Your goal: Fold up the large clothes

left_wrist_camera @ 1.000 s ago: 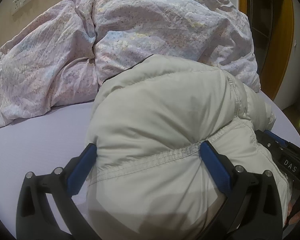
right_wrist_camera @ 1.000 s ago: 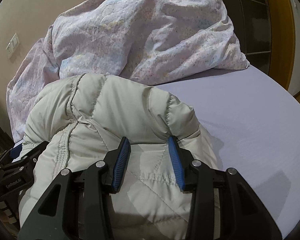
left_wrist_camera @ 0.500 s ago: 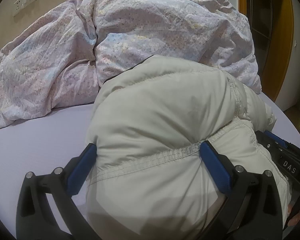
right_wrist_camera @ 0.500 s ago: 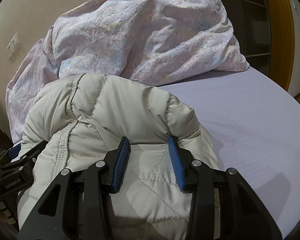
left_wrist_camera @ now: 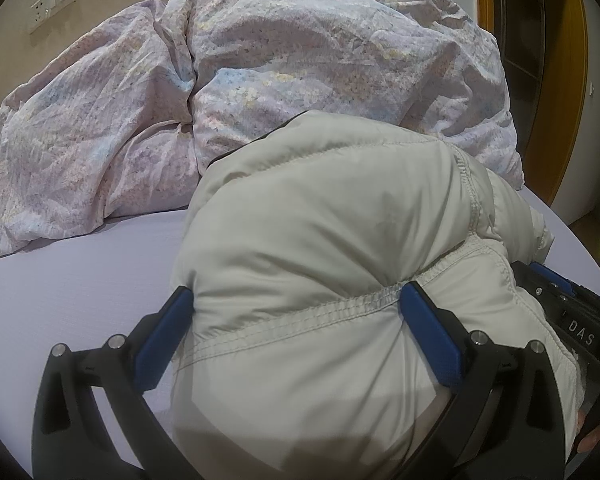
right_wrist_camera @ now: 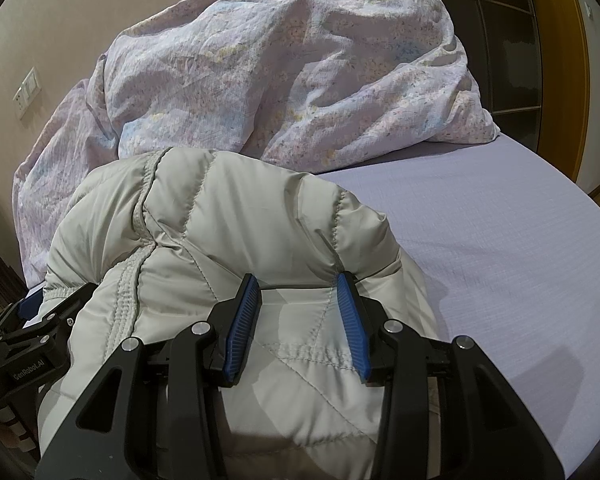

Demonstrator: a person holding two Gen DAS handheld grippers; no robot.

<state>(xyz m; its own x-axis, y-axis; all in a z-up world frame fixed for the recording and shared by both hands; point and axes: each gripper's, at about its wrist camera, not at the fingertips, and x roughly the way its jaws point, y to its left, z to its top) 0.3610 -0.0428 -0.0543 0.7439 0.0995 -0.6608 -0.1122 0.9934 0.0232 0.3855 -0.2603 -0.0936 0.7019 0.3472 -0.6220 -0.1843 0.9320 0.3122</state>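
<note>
You are holding a bunched cream puffer jacket [left_wrist_camera: 320, 248] with both tools, and it is filling the lower centre of each frame, resting on the lavender bed sheet [left_wrist_camera: 80, 280]. Your left gripper [left_wrist_camera: 296, 304] is spread wide, its blue pads [left_wrist_camera: 432, 332] pressing into either side of a thick padded fold along a stitched seam, so it is clamping the jacket. Your right gripper [right_wrist_camera: 296, 284] is standing narrower, its ribbed blue pads [right_wrist_camera: 242, 320] squeezing a quilted section of the same jacket. Each tool is showing at the lower edge of the other's frame. Behind the jacket, a crumpled floral duvet [right_wrist_camera: 280, 72] is lying heaped across the upper half of both frames. A wall socket plate [left_wrist_camera: 54, 2] is sitting at upper left.
</note>
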